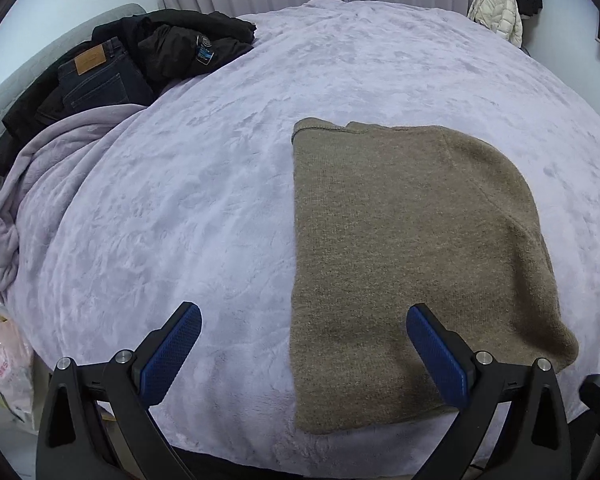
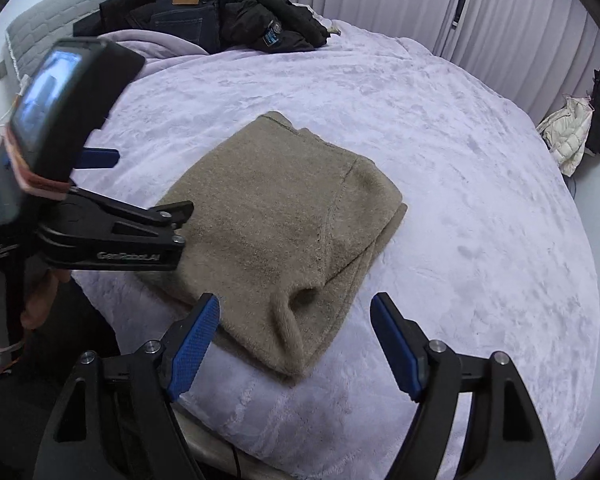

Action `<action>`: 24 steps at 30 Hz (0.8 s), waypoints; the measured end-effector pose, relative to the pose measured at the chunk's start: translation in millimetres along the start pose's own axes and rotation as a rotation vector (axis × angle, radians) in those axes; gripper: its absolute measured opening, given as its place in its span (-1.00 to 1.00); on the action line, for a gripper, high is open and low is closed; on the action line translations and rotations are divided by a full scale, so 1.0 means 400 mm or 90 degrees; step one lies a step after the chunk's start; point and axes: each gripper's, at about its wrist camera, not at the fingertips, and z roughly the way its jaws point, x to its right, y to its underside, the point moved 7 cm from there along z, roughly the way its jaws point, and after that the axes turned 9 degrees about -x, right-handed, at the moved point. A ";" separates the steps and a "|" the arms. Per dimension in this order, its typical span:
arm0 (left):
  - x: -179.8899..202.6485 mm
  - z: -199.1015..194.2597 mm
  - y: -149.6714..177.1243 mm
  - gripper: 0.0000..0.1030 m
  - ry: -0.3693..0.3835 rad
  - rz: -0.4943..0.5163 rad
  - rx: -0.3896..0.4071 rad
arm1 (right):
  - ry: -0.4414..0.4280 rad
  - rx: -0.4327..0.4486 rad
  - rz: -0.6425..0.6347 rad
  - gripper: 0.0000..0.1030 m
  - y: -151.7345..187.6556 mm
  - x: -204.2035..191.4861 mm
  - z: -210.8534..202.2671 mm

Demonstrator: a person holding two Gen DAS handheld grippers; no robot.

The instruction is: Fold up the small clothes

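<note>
**Q:** On the lilac bedspread (image 1: 228, 184), which garment is being worked, and where does it lie?

**A:** Brown knit sweater (image 1: 400, 248), lying flat near the front edge of the bed. It is already gathered into a compact, roughly rectangular packet; layered edges show along its right side in the right wrist view (image 2: 284, 224). A cuff or sleeve opening appears to poke out at the near corner, though the fisheye distortion makes this uncertain.

**Q:** What is the state of the two tools?

**A:** Left gripper (image 1: 302, 346): blue-padded fingers spread wide, holding nothing, poised above the sweater's near left edge. Right gripper (image 2: 296, 344): fingers likewise wide apart and empty, hovering over the near corner of the packet. Neither pad touches cloth in these views.

**Q:** How far along is the folding?

**A:** Judged late. Sleeves and sides look tucked in, and no loose panel trails onto the bedspread. What may remain is one final fold in half, or a smoothing of the protruding cuff; otherwise this piece reads as finished.

**Q:** Is anything else waiting?

**A:** Dark clothes, including jeans (image 1: 96, 76) and a black jacket (image 1: 188, 44), are piled at the far left by the headboard (image 2: 60, 8). They could be the next items, but whether they belong to the task cannot be told
</note>
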 end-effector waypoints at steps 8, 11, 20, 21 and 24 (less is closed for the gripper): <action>0.029 -0.016 -0.002 1.00 0.018 0.001 -0.003 | -0.005 0.008 0.058 0.57 -0.008 0.039 -0.021; 0.030 -0.024 -0.003 1.00 0.015 0.003 0.001 | -0.003 -0.006 0.069 0.57 -0.013 0.045 0.001; 0.029 -0.026 -0.005 1.00 0.020 -0.001 0.000 | 0.011 -0.016 0.056 0.57 -0.024 0.033 0.016; 0.031 -0.028 -0.005 1.00 0.020 0.000 0.000 | 0.011 -0.017 0.055 0.57 -0.024 0.032 0.017; 0.032 -0.029 -0.005 1.00 0.021 0.000 0.001 | 0.013 -0.021 0.056 0.57 -0.023 0.032 0.020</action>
